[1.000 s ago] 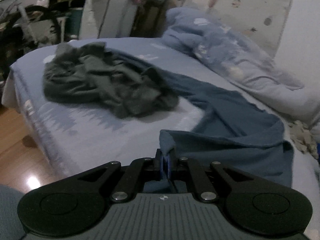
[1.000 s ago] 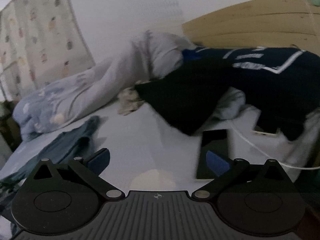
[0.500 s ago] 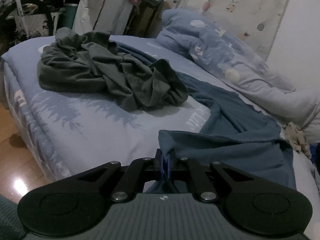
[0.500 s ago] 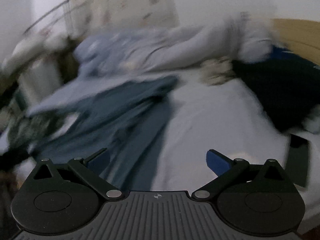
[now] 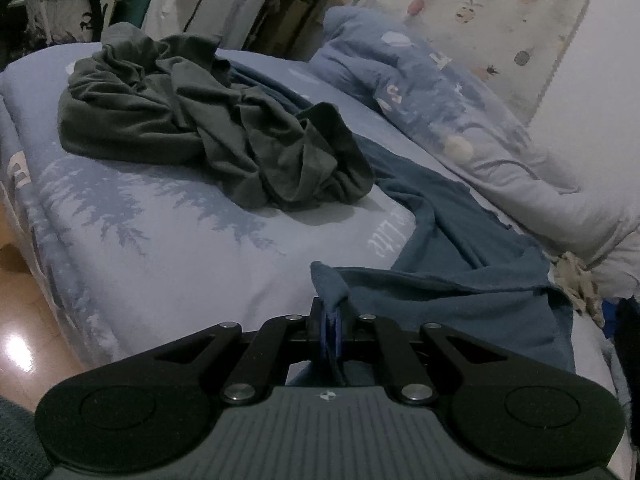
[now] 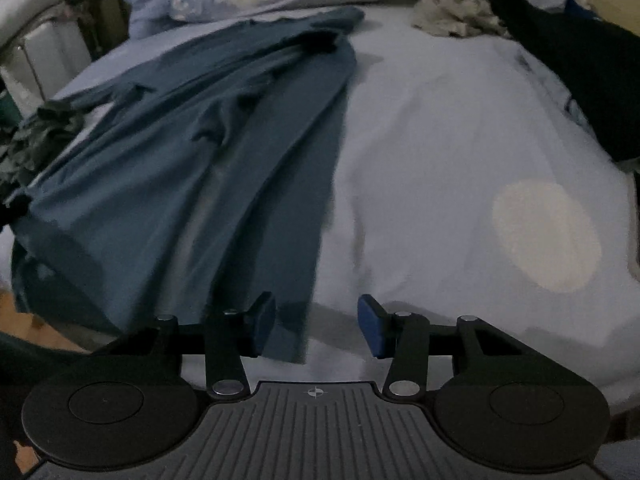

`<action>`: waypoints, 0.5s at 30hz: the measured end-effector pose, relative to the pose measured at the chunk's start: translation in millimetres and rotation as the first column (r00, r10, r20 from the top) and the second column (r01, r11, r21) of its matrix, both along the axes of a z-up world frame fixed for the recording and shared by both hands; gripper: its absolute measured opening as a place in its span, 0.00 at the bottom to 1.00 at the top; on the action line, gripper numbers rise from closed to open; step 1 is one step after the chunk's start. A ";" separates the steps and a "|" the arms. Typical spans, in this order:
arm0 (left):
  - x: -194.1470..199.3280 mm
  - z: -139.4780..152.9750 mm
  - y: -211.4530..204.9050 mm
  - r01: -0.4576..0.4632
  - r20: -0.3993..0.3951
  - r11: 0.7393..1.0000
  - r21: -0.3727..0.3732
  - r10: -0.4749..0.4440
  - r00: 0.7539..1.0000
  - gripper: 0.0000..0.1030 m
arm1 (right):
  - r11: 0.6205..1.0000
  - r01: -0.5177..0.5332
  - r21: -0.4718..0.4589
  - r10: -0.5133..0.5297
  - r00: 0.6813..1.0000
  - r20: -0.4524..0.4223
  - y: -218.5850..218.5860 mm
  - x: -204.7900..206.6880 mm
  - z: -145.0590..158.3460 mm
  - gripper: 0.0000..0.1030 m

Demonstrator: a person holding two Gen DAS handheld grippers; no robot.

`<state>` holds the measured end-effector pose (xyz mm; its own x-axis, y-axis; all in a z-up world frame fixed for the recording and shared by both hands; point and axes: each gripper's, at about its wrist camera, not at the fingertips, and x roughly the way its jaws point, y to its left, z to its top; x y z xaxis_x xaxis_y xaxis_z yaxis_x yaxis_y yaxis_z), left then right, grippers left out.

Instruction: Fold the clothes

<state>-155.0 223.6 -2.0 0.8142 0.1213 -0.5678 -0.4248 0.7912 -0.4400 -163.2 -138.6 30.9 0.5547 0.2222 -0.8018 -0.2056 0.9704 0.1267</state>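
Note:
A blue garment (image 5: 460, 248) lies stretched over the bed, and my left gripper (image 5: 330, 332) is shut on one bunched corner of it. In the right wrist view the same blue garment (image 6: 224, 168) runs away from me in long folds. My right gripper (image 6: 316, 330) hangs over its near corner. Its jaws are closing with that corner between them, beside the left pad, and the pads do not press on it. A crumpled grey-green garment (image 5: 208, 132) sits in a heap further along the bed, and its edge (image 6: 36, 136) shows at the left of the right wrist view.
The pale blue bed sheet (image 5: 180, 248) carries a rumpled duvet (image 5: 460, 112) along the far side. Black clothing (image 6: 568, 64) and a cream cloth (image 6: 452, 12) lie near the headboard. Wooden floor (image 5: 24, 320) shows past the bed's edge, with stacked clutter (image 5: 200, 0) behind.
The right gripper swung from the headboard end, left and down, to the blue garment's near corner, and its jaws narrowed. The left gripper sank a little, still holding its corner.

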 end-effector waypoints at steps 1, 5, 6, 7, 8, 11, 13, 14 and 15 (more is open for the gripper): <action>0.1 -0.2 0.2 0.003 0.000 1.000 -0.002 -0.003 1.000 0.06 | 1.000 -0.005 0.000 0.005 1.000 -0.001 4.8 -0.3 -2.4 0.48; -0.5 -1.5 2.8 0.008 0.003 1.000 -0.018 -0.008 1.000 0.06 | 1.000 -0.003 -0.025 0.003 1.000 0.009 22.2 -4.2 -10.7 0.47; -0.6 -1.7 3.4 0.009 0.003 1.000 -0.020 -0.009 1.000 0.06 | 0.999 -0.014 -0.035 0.014 1.000 0.010 25.2 -5.5 -11.4 0.38; -0.8 -1.7 4.0 0.008 0.004 1.000 -0.024 -0.008 1.000 0.06 | 0.999 -0.029 -0.040 0.029 1.000 0.007 25.4 -7.5 -11.5 0.31; -1.1 -1.7 4.6 0.007 0.006 1.000 -0.028 -0.007 1.000 0.06 | 0.998 -0.046 -0.049 0.046 0.999 0.005 25.8 -9.0 -10.9 0.14; -2.4 0.1 5.5 0.004 0.014 0.999 -0.033 -0.003 1.000 0.06 | 0.990 -0.106 -0.097 0.106 0.994 -0.006 27.1 -11.0 -4.5 0.03; -3.0 2.0 4.8 0.004 0.020 1.000 -0.030 -0.004 1.000 0.06 | 0.980 -0.125 -0.154 0.127 0.992 0.005 20.7 -8.6 4.9 0.02; -3.1 3.1 4.2 0.006 0.024 1.000 -0.028 -0.005 1.000 0.06 | 0.974 -0.127 -0.186 0.132 0.991 0.015 15.6 -6.4 10.6 0.02; -3.0 4.3 3.3 0.008 0.028 1.000 -0.024 -0.007 1.000 0.06 | 0.969 -0.124 -0.215 0.133 0.991 0.026 9.2 -4.1 17.6 0.02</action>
